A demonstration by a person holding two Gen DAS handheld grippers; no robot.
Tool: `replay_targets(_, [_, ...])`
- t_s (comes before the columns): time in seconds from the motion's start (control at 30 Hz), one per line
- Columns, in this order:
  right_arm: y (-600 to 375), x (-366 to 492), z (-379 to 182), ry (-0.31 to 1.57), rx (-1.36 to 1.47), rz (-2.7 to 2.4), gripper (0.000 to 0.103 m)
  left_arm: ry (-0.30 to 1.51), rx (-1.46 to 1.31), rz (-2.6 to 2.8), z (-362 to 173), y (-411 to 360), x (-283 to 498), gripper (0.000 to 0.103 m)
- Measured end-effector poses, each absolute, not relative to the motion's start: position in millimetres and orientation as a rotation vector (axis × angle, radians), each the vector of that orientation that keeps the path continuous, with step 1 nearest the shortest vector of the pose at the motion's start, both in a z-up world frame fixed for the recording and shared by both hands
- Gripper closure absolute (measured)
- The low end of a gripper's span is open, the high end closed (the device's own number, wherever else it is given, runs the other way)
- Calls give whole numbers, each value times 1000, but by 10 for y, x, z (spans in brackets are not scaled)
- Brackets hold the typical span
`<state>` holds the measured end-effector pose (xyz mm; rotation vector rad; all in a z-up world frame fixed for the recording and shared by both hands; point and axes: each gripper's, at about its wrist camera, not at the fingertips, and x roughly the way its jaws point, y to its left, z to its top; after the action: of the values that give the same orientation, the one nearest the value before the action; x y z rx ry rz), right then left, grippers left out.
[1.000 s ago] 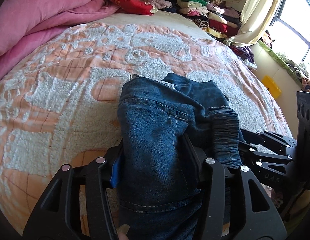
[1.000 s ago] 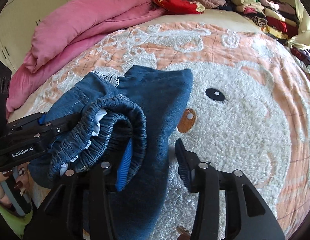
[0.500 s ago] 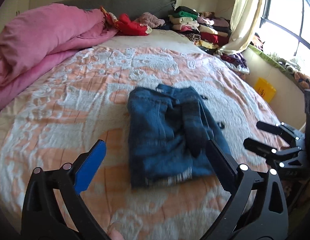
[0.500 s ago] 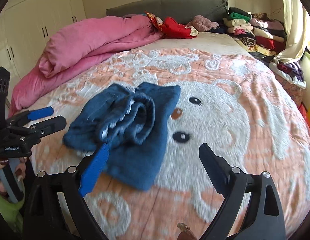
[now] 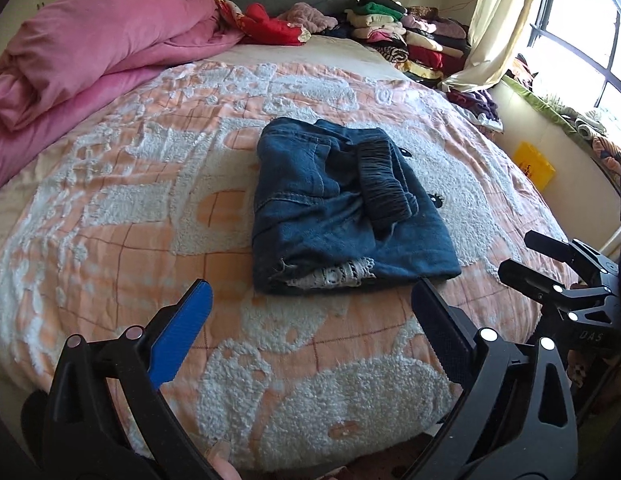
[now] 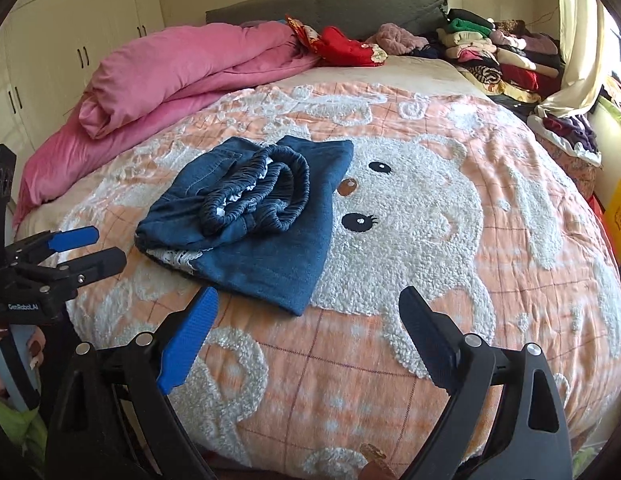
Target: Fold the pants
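The blue denim pants (image 5: 342,204) (image 6: 254,216) lie folded in a compact bundle on the orange-and-white bedspread (image 5: 122,200) (image 6: 430,240), elastic waistband on top and a lace hem showing at the near edge. My left gripper (image 5: 310,300) hovers open just short of the bundle, nothing between its fingers. My right gripper (image 6: 308,304) is also open and empty, near the bundle's front right corner. In the left wrist view the right gripper (image 5: 526,256) shows at the right edge; in the right wrist view the left gripper (image 6: 98,246) shows at the left edge.
A pink duvet (image 5: 90,52) (image 6: 182,72) is heaped at the far left. Stacked folded clothes (image 5: 406,40) (image 6: 494,56) and a red garment (image 5: 270,28) line the headboard. A curtain (image 5: 498,20), a window and a yellow item (image 5: 534,164) stand to the right of the bed.
Both grippers let go of the pants, opened wide and drew back toward the bed's near edge. The folded bundle now rests free on the bedspread.
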<state>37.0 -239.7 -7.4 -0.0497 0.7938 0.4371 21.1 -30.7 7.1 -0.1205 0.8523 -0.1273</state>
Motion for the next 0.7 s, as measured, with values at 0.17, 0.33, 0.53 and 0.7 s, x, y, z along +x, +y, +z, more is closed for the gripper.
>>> replay_targets(0.17, [-2389, 331, -26, 782, -56, 439, 12, 859, -122, -118, 76, -317, 192, 10])
replay_targets(0.33, [-2388, 318, -20, 783, -57, 433, 12, 860, -123, -112, 80, -316, 188, 10])
replay_targets(0.53, [-2411, 313, -17, 787, -55, 421, 12, 873, -120, -99, 74, -320, 181, 10])
replay_targets(0.7, [-2441, 305, -24, 792, -50, 408, 12, 878, -111, -78, 78, -326, 180, 10])
